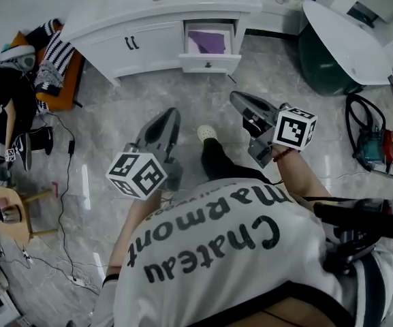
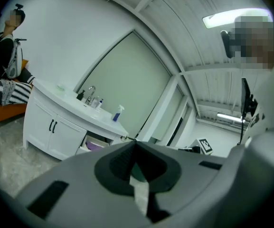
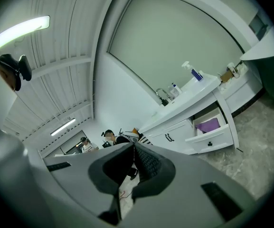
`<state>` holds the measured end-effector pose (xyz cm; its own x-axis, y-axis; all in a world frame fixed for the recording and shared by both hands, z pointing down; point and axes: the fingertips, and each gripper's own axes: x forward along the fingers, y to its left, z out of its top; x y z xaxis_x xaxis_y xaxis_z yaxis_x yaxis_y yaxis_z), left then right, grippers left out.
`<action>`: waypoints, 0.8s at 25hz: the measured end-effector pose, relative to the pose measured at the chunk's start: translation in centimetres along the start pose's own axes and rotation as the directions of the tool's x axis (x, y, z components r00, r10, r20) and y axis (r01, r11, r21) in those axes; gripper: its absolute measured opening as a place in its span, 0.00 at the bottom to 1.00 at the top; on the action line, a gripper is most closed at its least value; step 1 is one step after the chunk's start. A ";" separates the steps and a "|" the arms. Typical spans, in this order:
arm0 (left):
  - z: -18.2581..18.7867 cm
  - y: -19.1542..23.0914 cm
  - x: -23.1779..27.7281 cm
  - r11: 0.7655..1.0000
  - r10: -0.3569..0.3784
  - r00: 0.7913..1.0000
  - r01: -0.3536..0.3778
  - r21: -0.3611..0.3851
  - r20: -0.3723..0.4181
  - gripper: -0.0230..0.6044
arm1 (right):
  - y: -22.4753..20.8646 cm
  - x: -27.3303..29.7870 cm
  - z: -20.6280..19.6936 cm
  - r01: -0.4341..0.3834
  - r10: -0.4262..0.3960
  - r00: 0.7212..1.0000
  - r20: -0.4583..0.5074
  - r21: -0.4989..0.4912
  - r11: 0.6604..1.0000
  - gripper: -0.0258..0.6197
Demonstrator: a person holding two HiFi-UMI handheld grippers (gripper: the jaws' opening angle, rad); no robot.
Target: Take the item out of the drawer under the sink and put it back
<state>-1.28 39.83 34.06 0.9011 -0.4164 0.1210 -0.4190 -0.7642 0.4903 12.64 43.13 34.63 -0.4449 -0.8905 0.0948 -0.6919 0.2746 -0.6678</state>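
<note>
The white sink cabinet (image 1: 142, 19) stands at the far side of the floor. Its right-hand drawer (image 1: 210, 61) is pulled out, and a purple item (image 1: 206, 43) lies flat inside. Both grippers hang in the air well short of the cabinet, pointing towards it. My left gripper (image 1: 172, 113) is shut with nothing in it, and so is my right gripper (image 1: 236, 97). The left gripper view shows its closed jaws (image 2: 136, 142) below the drawer with the purple item (image 2: 97, 146). In the right gripper view the jaws (image 3: 134, 145) meet, and the purple item (image 3: 208, 125) lies in the open drawer (image 3: 212, 137).
A person (image 1: 5, 97) sits on an orange seat left of the cabinet. Cables (image 1: 63, 203) trail over the floor at the left. A dark green tub with a white top (image 1: 336, 46) stands at the right, with a power tool (image 1: 373, 148) beside it. Bottles (image 2: 118, 113) stand on the countertop.
</note>
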 end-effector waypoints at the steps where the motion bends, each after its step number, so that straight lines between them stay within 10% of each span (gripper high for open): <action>1: -0.1 0.5 0.2 1.000 0.005 1.000 -0.005 0.002 -0.008 0.05 | -0.4 0.6 0.2 0.005 -0.005 1.000 -0.001 0.000 1.000 0.06; 20: 4.3 10.4 13.3 0.995 0.049 0.991 -0.037 0.096 -0.127 0.05 | -10.9 11.2 10.6 0.064 -0.065 0.998 -0.018 -0.041 0.997 0.06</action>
<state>5.89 24.26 37.04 0.8861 -0.3877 0.2539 -0.4612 -0.7920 0.4000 21.22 26.31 35.10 -0.4093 -0.8998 0.1509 -0.7417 0.2318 -0.6294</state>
